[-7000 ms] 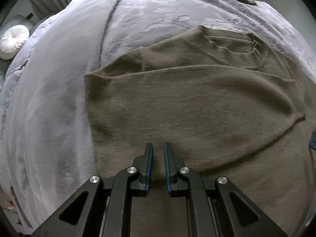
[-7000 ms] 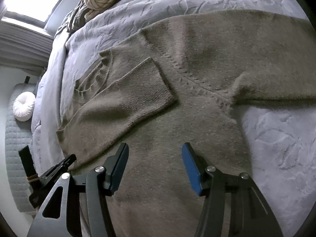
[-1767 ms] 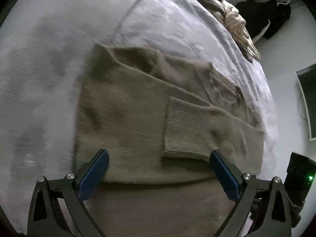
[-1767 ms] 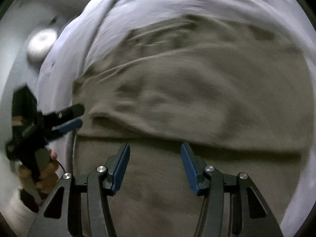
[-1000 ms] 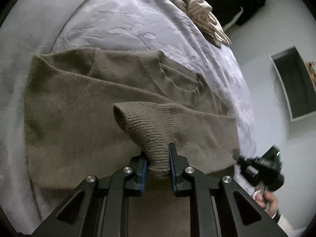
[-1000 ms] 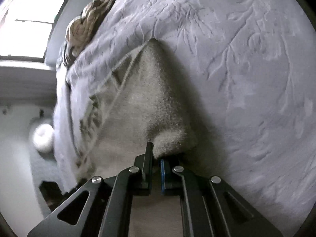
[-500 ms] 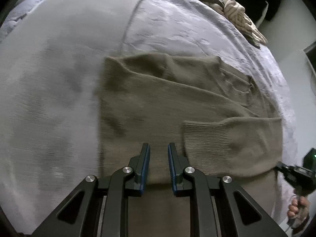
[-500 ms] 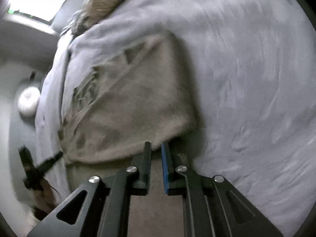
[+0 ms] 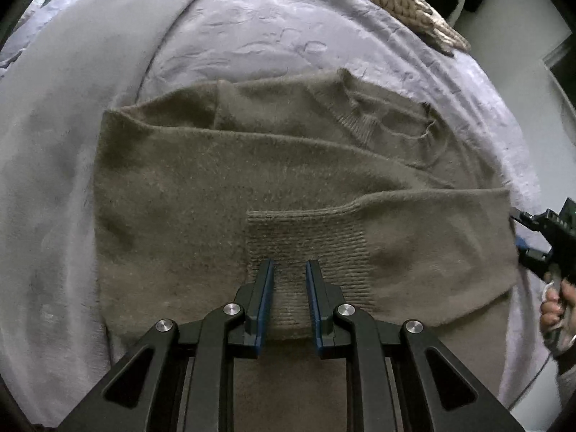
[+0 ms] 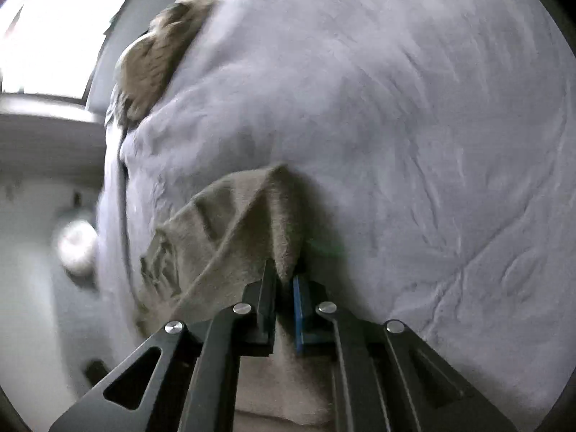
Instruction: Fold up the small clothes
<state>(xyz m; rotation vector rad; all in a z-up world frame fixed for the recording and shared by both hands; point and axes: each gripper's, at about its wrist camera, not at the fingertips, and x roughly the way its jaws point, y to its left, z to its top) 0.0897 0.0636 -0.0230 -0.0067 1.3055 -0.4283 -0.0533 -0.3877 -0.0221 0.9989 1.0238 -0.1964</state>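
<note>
- Left wrist view: one brown sweater lies flat on the lavender bedspread, with both sleeves folded across its front and one ribbed cuff in the middle.
- The left gripper hovers over that cuff with a narrow gap between its blue-lined fingers and nothing pinched.
- The right gripper shows at the sweater's right edge, held by a hand.
- Right wrist view: the right gripper has just closed, and its fingers pinch a fold of the sweater, lifting it into a peak.
- One cream knitted throw sits at the far end of the bed.
- No writing can be read.
</note>
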